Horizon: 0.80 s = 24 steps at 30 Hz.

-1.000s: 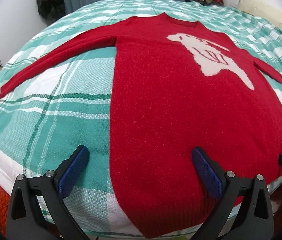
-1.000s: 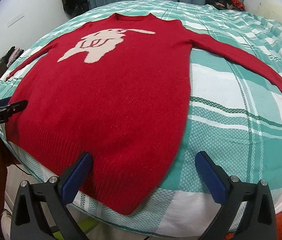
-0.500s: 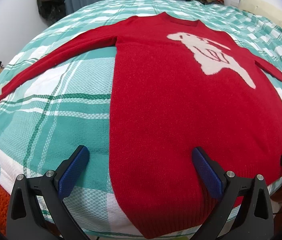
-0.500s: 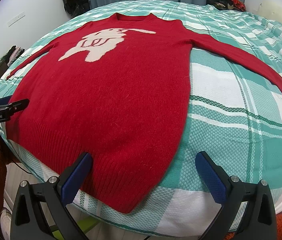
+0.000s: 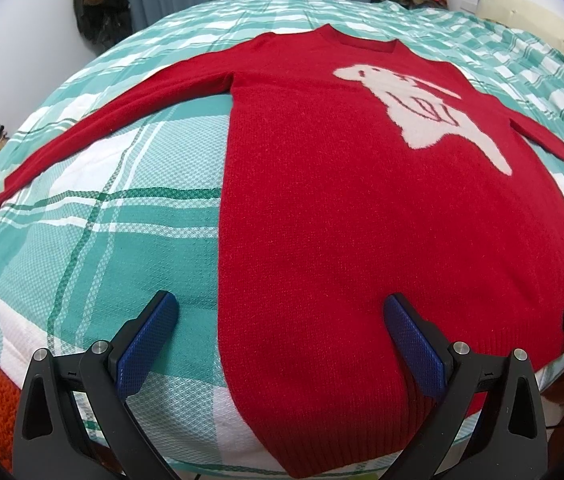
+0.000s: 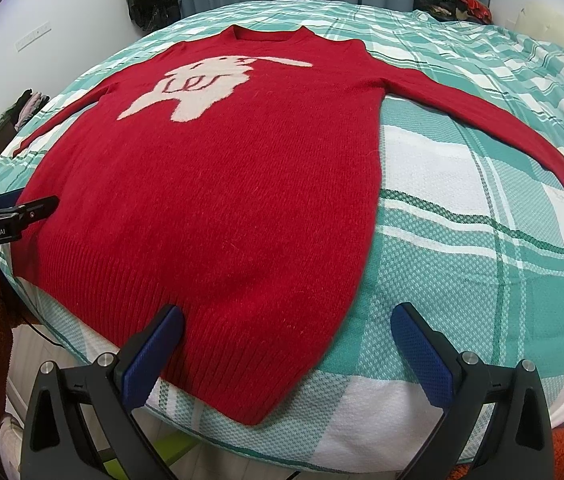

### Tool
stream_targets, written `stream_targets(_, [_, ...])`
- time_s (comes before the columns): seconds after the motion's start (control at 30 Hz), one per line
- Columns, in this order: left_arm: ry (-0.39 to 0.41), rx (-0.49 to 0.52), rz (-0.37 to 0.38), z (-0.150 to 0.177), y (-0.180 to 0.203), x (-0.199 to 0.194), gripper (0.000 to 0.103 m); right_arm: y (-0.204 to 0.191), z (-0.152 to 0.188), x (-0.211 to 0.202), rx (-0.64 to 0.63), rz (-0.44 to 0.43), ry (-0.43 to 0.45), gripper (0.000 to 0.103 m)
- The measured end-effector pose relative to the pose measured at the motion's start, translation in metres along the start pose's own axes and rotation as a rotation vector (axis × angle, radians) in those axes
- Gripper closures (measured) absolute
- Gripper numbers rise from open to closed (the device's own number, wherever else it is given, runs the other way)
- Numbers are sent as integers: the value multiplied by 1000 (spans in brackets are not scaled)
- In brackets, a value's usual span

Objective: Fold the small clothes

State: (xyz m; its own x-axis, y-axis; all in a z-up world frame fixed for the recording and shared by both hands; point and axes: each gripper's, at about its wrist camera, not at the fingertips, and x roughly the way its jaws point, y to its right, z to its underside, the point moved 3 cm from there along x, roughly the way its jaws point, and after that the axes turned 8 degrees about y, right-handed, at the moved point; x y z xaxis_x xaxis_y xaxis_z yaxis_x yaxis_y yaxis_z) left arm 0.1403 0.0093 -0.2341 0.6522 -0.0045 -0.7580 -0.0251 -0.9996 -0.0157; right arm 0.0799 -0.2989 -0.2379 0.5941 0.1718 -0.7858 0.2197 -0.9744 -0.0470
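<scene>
A red knitted sweater (image 5: 362,220) with a white animal motif lies flat, face up, on the bed, both sleeves spread out; it also shows in the right wrist view (image 6: 221,200). My left gripper (image 5: 277,324) is open, its blue pads straddling the sweater's lower left hem corner, just above it. My right gripper (image 6: 286,332) is open over the lower right hem corner. The left gripper also shows at the left edge of the right wrist view (image 6: 17,214).
The bed has a teal, green and white plaid cover (image 5: 81,248). Its near edge runs just under both grippers. Dark bags (image 5: 97,4) hang on the far wall; clothes (image 6: 450,0) are piled at the far right corner.
Both grippers have shifted very slightly forward over the hem. The sweater has not moved.
</scene>
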Motion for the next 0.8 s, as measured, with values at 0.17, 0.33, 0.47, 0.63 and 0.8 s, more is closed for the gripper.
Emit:
stream_targets(0.17, [-12, 0, 0, 0, 0, -1, 0, 0, 0, -1, 1, -3, -3, 0])
stream_targets(0.33, [-120, 42, -2, 7, -4, -13, 0, 11, 8, -9, 44, -8, -29, 1])
stream_targets(0.47, [-201, 11, 5, 20, -17, -31, 1, 39, 17, -23, 176, 9, -62, 2])
stream_targets(0.63, [-33, -181, -8, -8, -58, -62, 2, 104, 10, -68, 481, -42, 78, 2])
stream_targets(0.8, [32, -263, -105, -40, -98, -48, 2, 222, -44, -103, 704, -37, 273, 2])
